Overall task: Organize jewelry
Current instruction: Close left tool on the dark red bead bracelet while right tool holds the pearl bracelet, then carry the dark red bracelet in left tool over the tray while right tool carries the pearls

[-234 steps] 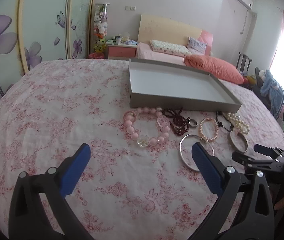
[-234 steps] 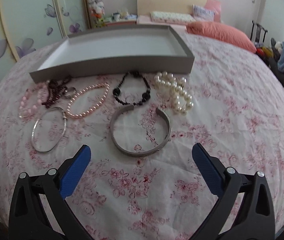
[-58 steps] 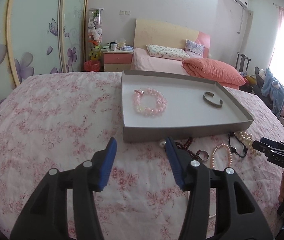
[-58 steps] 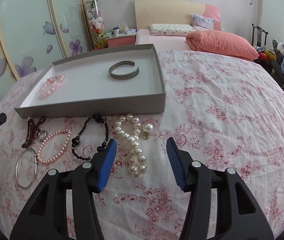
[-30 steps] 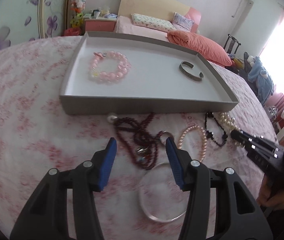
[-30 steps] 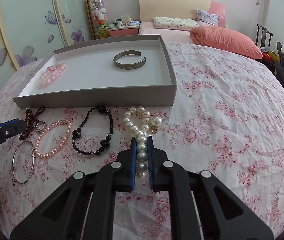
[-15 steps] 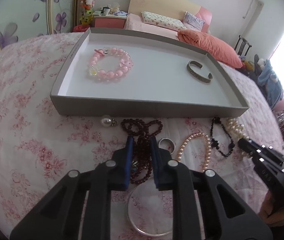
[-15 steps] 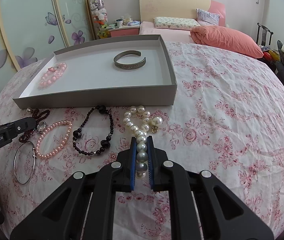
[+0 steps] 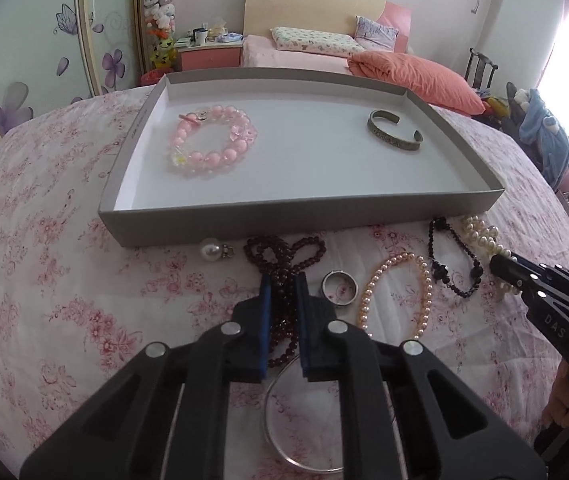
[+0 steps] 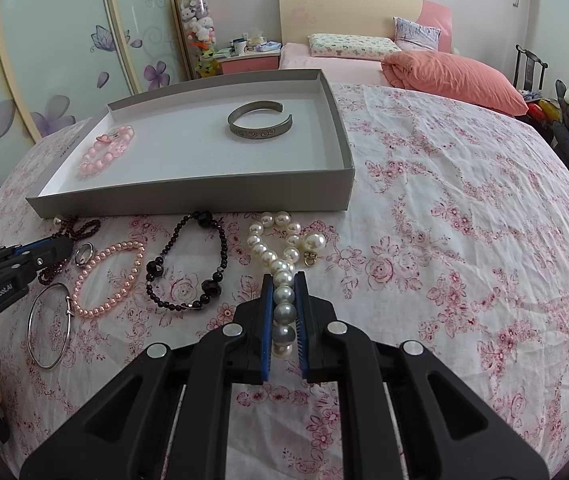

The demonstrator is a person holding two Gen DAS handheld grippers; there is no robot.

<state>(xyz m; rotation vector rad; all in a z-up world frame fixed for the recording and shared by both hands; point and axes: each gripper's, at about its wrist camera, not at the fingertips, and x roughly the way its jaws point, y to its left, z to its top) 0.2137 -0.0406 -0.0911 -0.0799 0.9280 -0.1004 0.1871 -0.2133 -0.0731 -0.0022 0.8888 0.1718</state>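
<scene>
A grey box tray (image 9: 308,220) (image 10: 188,202) lies on the flowered cloth and holds a pink bead bracelet (image 9: 212,142) (image 10: 106,152) and a metal cuff (image 9: 394,136) (image 10: 258,122). In front of it lie a dark red bead string (image 9: 284,254), a ring (image 9: 339,288), a pink pearl bracelet (image 9: 396,292) (image 10: 108,280), a black bead bracelet (image 9: 450,268) (image 10: 188,264), a thin silver bangle (image 9: 284,432) (image 10: 50,326) and a white pearl strand (image 10: 280,256). My left gripper (image 9: 282,284) is shut on the dark red bead string. My right gripper (image 10: 283,280) is shut on the white pearl strand.
A loose pearl charm (image 9: 210,249) lies by the tray's front wall. A bed with pillows (image 9: 416,76) stands behind. Wardrobe doors (image 10: 44,48) are at the left. A nightstand (image 9: 208,54) stands at the back.
My left gripper has closed on the dark red bead string over the last second. My right gripper stays shut on the pearl strand. The view has barely shifted.
</scene>
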